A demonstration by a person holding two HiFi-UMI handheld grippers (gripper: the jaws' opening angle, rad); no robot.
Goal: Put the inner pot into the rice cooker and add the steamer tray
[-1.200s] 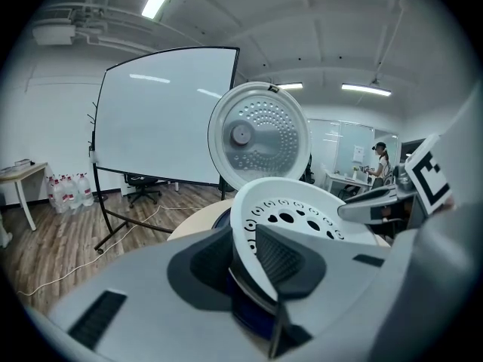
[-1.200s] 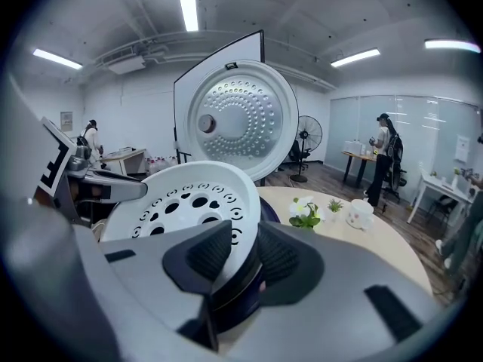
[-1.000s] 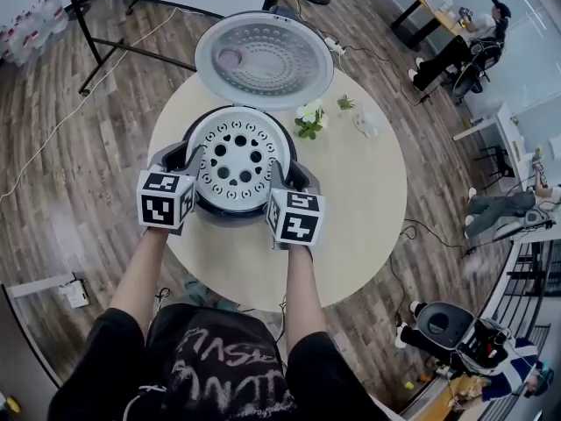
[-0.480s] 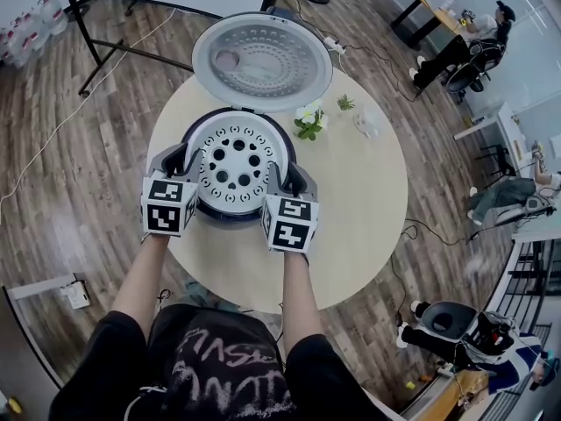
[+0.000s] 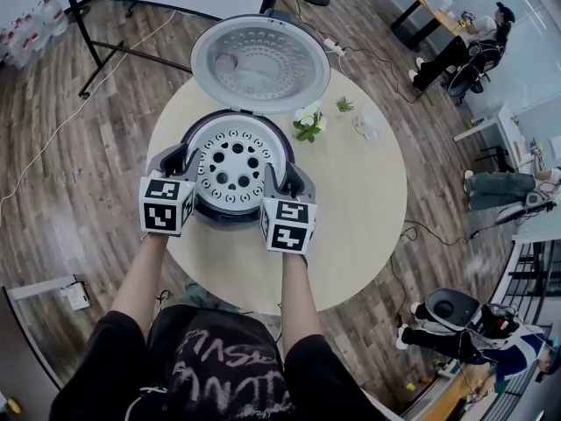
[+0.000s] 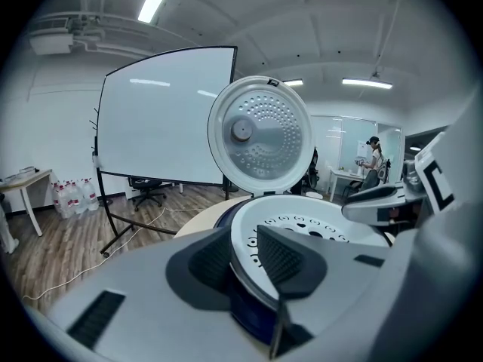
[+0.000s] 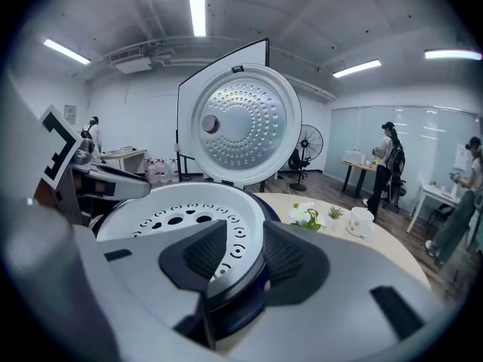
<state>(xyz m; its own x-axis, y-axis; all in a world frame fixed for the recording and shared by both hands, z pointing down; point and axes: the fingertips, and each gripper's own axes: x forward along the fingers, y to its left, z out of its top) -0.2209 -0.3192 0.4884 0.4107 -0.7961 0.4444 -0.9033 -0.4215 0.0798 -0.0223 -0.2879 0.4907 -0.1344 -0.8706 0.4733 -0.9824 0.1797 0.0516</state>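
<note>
Evidently for release, the seated steamer tray (image 5: pixel 232 160) is straddled, unpinched, at nine and four o'clock by the just-opened left gripper (image 5: pixel 186 163) and right gripper (image 5: pixel 282 178).

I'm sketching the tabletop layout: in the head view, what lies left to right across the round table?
White perforated steamer tray in the dark blue rice cooker → white flower sprig → small green plant → white cup.

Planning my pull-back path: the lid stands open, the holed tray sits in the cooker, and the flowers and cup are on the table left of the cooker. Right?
One slip: the flowers and cup stand on the table to the right of the cooker, not the left; the head view shows it. The lid is open and the tray does sit in the cooker.
</note>
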